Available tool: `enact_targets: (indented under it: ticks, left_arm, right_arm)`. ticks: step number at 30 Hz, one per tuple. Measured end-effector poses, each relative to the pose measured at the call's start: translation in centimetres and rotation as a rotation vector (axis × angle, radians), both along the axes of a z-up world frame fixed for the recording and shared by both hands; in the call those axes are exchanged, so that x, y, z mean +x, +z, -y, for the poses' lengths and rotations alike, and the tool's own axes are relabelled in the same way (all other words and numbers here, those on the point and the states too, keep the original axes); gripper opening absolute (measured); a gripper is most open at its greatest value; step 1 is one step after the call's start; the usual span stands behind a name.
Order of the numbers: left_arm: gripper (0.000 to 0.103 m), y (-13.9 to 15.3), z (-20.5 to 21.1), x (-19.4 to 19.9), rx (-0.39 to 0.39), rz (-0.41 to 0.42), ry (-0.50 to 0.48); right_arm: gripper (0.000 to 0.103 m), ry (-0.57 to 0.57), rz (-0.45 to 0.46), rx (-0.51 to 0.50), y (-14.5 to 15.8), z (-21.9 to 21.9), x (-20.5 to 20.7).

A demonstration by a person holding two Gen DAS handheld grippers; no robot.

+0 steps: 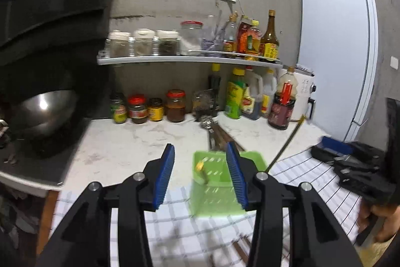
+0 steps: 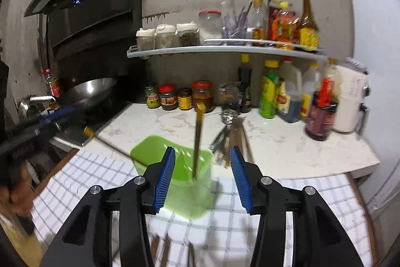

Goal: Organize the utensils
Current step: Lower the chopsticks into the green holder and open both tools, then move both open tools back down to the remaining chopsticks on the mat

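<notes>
both over a white checked cloth (image 2: 82, 174) on the pale marble counter (image 2: 287, 149). green slotted plastic utensil holder (image 2: 180, 167) lying on that cloth; one yellow-tipped brown chopstick (image 2: 198, 139) inside it, another (image 1: 285, 144) slanting off beside it. loose spoons and chopsticks (image 2: 230, 134) just behind holder. left gripper (image 1: 200, 173) and right gripper (image 2: 201, 175) released, empty. risks: light holder sliding or rolling if nudged; thin sticks slipping from blue pads (image 2: 165, 177), scattering the pile.

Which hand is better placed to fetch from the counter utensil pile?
Probably right: the right claw, open and empty, has the utensil pile just past its tips; from the left claw the green holder stands between.
</notes>
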State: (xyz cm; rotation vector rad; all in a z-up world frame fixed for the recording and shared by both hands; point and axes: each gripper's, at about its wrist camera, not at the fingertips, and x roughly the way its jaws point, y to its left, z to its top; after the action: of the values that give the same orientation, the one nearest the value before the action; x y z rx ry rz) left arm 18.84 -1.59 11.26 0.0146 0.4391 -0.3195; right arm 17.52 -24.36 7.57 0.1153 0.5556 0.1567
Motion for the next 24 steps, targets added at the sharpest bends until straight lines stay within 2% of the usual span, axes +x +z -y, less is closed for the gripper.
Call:
enact_targets:
  ticks: [2,4,6,10,13,17,22,24]
  left_arm:
    - [0.046,-0.2,-0.5,-1.9,0.017,-0.012,0.017]
    - [0.049,-1.6,-1.0,-4.4,0.065,-0.049,0.063]
    - [0.050,-3.6,-1.2,-6.3,0.101,-0.114,0.077]
    - [0.050,-8.9,-1.7,-10.3,0.123,-0.263,0.046]
    - [0.050,-12.9,-2.1,-12.3,0.102,-0.373,0.033]
    - [0.050,-16.4,-1.6,-14.6,0.081,-0.472,-0.043]
    - [0.050,-17.1,-0.6,-16.6,0.080,-0.484,-0.110]
    - [0.050,-17.1,-0.2,-17.0,0.099,-0.477,-0.124]
  right_arm:
    - [0.056,-0.025,-0.004,-0.008,-0.5,0.8,-3.0]
    - [0.056,-0.037,-0.015,-0.012,-1.6,1.4,-6.3]
    - [0.056,-0.031,-0.037,-0.003,-3.2,1.8,-9.1]
    - [0.056,-0.031,-0.087,0.008,-7.1,2.1,-14.5]
    - [0.056,-0.047,-0.156,0.031,-9.6,2.3,-17.0]
    - [0.056,-0.014,-0.247,0.095,-12.0,1.9,-18.4]
    - [0.055,0.031,-0.305,0.052,-13.5,0.4,-18.8]
    - [0.050,0.043,-0.317,0.034,-13.8,0.0,-18.8]
